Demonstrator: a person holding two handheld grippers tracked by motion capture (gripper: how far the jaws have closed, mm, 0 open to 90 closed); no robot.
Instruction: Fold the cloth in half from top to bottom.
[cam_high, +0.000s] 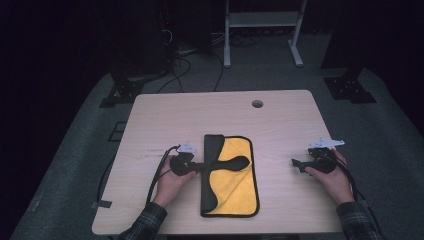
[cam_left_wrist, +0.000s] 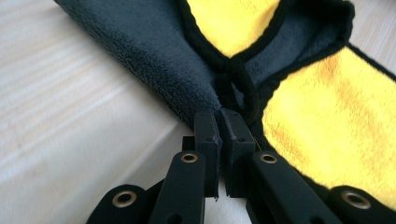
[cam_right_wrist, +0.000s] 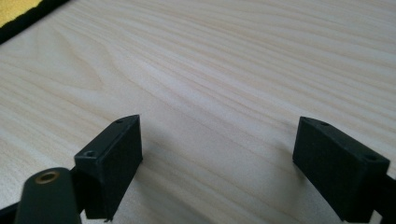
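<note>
A yellow cloth (cam_high: 236, 187) with a dark grey underside and black trim lies at the middle of the wooden table (cam_high: 280, 125). Its left part is folded over, so the grey side (cam_left_wrist: 154, 60) shows beside the yellow side (cam_left_wrist: 327, 116). My left gripper (cam_high: 202, 166) is at the cloth's left edge, and in the left gripper view its jaws (cam_left_wrist: 219, 114) are shut on the trimmed edge of the fold. My right gripper (cam_high: 296, 164) is held to the right of the cloth, apart from it. It (cam_right_wrist: 219, 125) is open over bare wood, with a cloth corner (cam_right_wrist: 14, 9) far off.
A round cable hole (cam_high: 257, 104) sits near the table's far edge. Beyond the table stand a white frame (cam_high: 262, 20), black stand bases (cam_high: 349, 87) and loose cables (cam_high: 175, 70) on the grey floor. Cables trail from both grippers toward the near edge.
</note>
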